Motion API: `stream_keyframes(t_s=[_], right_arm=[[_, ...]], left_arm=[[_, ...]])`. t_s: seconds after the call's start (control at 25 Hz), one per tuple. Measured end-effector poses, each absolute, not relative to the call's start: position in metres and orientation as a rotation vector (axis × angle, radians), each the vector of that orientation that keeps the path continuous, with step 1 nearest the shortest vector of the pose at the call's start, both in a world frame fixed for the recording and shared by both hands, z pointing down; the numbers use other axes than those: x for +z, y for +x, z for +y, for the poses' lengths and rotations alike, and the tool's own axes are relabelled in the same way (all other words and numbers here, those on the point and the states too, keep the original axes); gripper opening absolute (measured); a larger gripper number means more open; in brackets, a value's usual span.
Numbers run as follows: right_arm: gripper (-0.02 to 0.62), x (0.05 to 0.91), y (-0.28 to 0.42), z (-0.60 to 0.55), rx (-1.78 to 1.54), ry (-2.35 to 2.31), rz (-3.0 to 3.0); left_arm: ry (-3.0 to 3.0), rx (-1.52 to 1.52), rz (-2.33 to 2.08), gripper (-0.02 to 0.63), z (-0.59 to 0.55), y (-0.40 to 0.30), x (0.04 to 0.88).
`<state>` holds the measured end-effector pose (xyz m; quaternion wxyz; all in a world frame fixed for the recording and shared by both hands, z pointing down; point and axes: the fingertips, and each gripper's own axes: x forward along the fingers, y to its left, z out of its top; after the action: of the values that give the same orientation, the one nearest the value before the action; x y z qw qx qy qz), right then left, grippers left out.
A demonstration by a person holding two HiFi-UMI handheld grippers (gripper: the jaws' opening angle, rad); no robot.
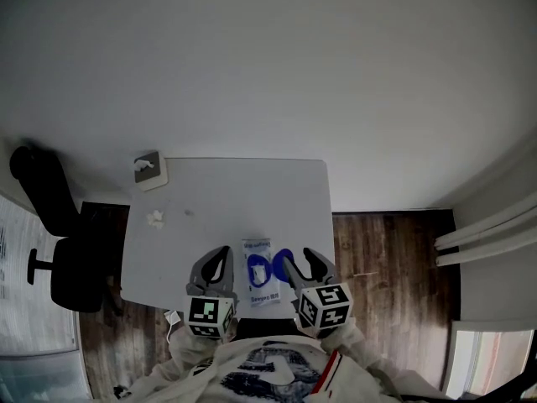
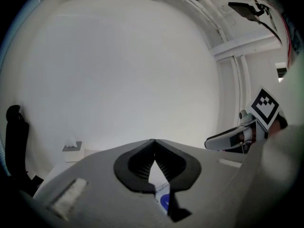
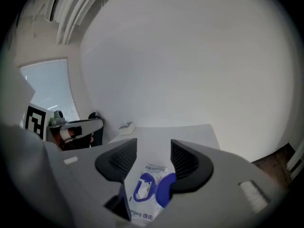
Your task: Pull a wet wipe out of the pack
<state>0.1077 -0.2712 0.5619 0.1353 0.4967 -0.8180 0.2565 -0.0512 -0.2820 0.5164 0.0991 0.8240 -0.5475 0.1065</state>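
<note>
**Head view: both grippers hovering at the pack, wipe not yet gripped**

The wet wipe pack (image 1: 259,275) is lying flat on the white desk (image 1: 243,200) near its front edge, directly between the two grippers. Its blue lid (image 1: 284,266) is lying flipped open toward the right. The left gripper (image 1: 223,252) is sitting just beside the pack's left edge, and the left gripper view shows its fingers meeting at the tips with nothing between them. The right gripper (image 3: 153,148) is hanging over the lid side. Its fingers are standing partly apart, pressing on nothing, and the open dispensing hole (image 3: 141,189) is showing in the gap below them. Whether a wipe is already poking out there is too small to tell.

Several things look likely to go wrong from here:

- Nothing is pinning the pack down, so a pull on the wipe is likely to lift or drag the whole pack. The closed left fingers would probably need to be pressing on it first.
- The raised lid is lying right next to the hole, so the right fingers may close on plastic instead of tissue.
- A shallow pinch risks slipping off damp fabric.
- A quick pull risks drawing out a chain of wipes.
</note>
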Motion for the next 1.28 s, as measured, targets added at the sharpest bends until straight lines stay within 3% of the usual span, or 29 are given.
stream_keyframes(t_s=[0.76,1.0,1.28], right_arm=[[0.583,0.671,0.033,-0.223,0.864,1.15,-2.148],[0.583,0.706,0.018,-0.214,0.781,1.079,-2.089],[0.488,0.727,0.016,-0.213,0.812,1.072,-2.024]], left_arm=[[2.373,0.304,-1.543,0.005,-0.282,-0.115,0.543],[2.367,0.311,-1.534,0.005,-0.281,-0.125,0.546],[2.325,0.335,-1.537,0.005,-0.272,-0.144,0.556]])
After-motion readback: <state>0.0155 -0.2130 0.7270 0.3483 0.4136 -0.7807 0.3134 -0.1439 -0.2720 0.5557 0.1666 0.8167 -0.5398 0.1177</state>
